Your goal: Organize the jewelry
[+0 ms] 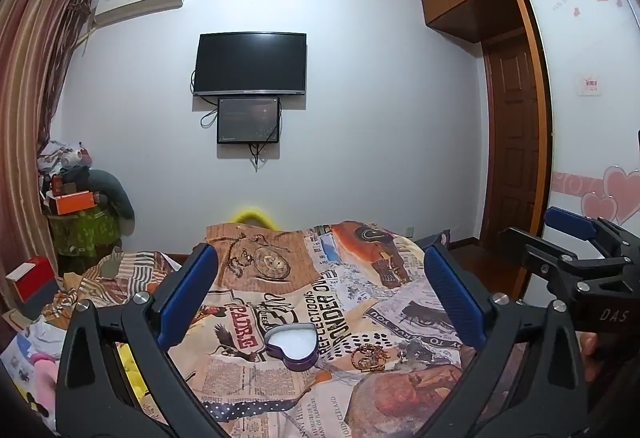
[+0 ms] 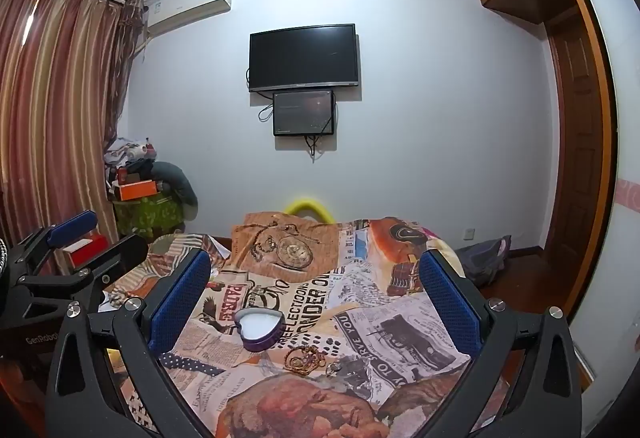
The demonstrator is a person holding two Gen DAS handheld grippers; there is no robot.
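Purple heart tin (image 1: 292,346), open, white inside, lies on printed bedspread (image 1: 404,322) ahead of both grippers, point toward them, lobes away. Gold jewelry (image 1: 367,355) heaped just right of tin, apart from it. Left gripper (image 1: 320,302) released, jaws wide, nothing between. Right gripper (image 2: 316,298) likewise spread, empty. Left view alone shows "DAS" on neighbouring gripper and pink heart stickers (image 1: 608,194); right view alone shows "GenRobot". Bedspread reads "REFLECTIONS", "WONDER".
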